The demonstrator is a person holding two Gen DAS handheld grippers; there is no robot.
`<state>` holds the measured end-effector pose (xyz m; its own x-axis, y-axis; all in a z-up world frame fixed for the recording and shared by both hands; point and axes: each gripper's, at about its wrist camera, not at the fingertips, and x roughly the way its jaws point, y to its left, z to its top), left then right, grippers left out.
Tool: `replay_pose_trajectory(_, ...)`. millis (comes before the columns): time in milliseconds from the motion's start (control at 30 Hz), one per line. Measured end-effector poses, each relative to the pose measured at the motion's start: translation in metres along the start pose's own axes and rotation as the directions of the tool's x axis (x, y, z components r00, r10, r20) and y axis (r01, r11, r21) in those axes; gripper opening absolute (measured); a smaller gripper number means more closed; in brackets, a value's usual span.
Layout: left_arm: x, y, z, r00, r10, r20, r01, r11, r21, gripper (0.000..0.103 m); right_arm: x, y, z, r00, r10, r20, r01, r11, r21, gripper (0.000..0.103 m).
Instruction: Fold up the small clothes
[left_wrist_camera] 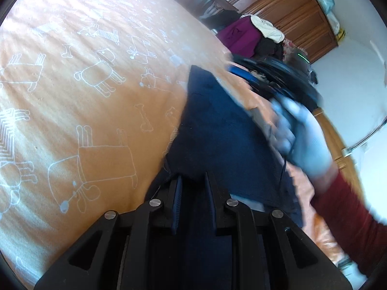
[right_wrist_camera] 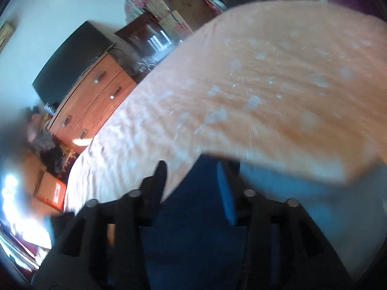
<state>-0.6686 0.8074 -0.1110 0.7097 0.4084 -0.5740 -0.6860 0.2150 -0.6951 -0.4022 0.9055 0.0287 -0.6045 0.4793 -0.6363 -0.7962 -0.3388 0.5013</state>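
A navy garment (left_wrist_camera: pixel 217 125) lies on the orange bedspread (left_wrist_camera: pixel 84 84) and runs up from my left gripper (left_wrist_camera: pixel 193 183), which is shut on its near edge. In the left wrist view a gloved hand (left_wrist_camera: pixel 307 140) with a dark red sleeve holds the blurred right gripper (left_wrist_camera: pixel 273 82) at the garment's far right side. In the right wrist view the right gripper (right_wrist_camera: pixel 192 171) has navy cloth (right_wrist_camera: pixel 193 205) filling the gap between its fingers, which stand fairly wide apart. A pale blue patch (right_wrist_camera: pixel 278 183) shows beside it. This view is motion-blurred.
The bedspread (right_wrist_camera: pixel 266 84) with white animal drawings stretches far to the left and ahead. A pile of clothes (left_wrist_camera: pixel 244 36) and wooden wardrobes (left_wrist_camera: pixel 290 7) stand past the bed's right edge. A wooden dresser (right_wrist_camera: pixel 96 96) with a dark screen (right_wrist_camera: pixel 70 60) stands beyond the bed.
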Motion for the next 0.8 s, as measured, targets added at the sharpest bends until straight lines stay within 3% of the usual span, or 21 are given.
replay_pose_trajectory(67, -0.027, -0.006, 0.004, 0.997, -0.071, 0.027, 0.071, 0.997, -0.008, 0.032, -0.064, 0.007, -0.047, 1.0, -0.015, -0.011, 0.015, 1.0, -0.006, 0.056)
replay_pose_trajectory(133, -0.065, -0.016, 0.0, 0.994, -0.086, 0.07, 0.082, 0.995, 0.065, 0.04, -0.127, 0.005, -0.101, 0.998, -0.062, -0.016, 0.062, 0.998, 0.021, 0.06)
replay_pose_trajectory(200, -0.11, -0.019, -0.012, 0.987, -0.151, 0.056, 0.143, 0.982, 0.126, 0.053, -0.194, 0.013, -0.169, 0.992, -0.126, -0.019, 0.127, 0.99, 0.07, 0.062)
replay_pose_trajectory(233, -0.123, -0.016, -0.019, 0.986, -0.163, 0.032, 0.157, 0.978, 0.139, 0.06, -0.213, 0.015, -0.195, 0.988, -0.152, -0.023, 0.154, 0.984, 0.09, 0.064)
replay_pose_trajectory(333, -0.156, 0.005, -0.056, 0.985, -0.147, -0.094, 0.16, 0.975, 0.155, 0.06, -0.278, 0.019, -0.295, 0.973, -0.223, -0.062, 0.231, 0.949, 0.214, 0.064)
replay_pose_trajectory(467, -0.174, 0.026, -0.119, 0.959, -0.097, -0.266, 0.141, 0.979, 0.151, 0.059, -0.313, 0.035, -0.389, 0.966, -0.227, -0.121, 0.255, 0.905, 0.34, 0.064)
replay_pose_trajectory(533, -0.179, 0.024, -0.141, 0.947, -0.1, -0.304, 0.155, 0.975, 0.161, 0.059, -0.316, 0.042, -0.418, 0.963, -0.226, -0.149, 0.266, 0.889, 0.373, 0.064)
replay_pose_trajectory(600, -0.181, 0.021, -0.159, 0.943, -0.056, -0.328, 0.125, 0.973, 0.192, 0.056, -0.319, 0.048, -0.436, 0.963, -0.222, -0.15, 0.264, 0.878, 0.4, 0.064)
replay_pose_trajectory(700, -0.187, 0.016, -0.169, 0.95, -0.054, -0.308, 0.117, 0.975, 0.189, 0.056, -0.316, 0.053, -0.438, 0.969, -0.208, -0.132, 0.245, 0.877, 0.412, 0.065)
replay_pose_trajectory(800, -0.177, 0.012, -0.173, 0.942, -0.055, -0.331, 0.127, 0.972, 0.199, 0.056, -0.312, 0.054, -0.43, 0.973, -0.201, -0.116, 0.231, 0.885, 0.403, 0.065)
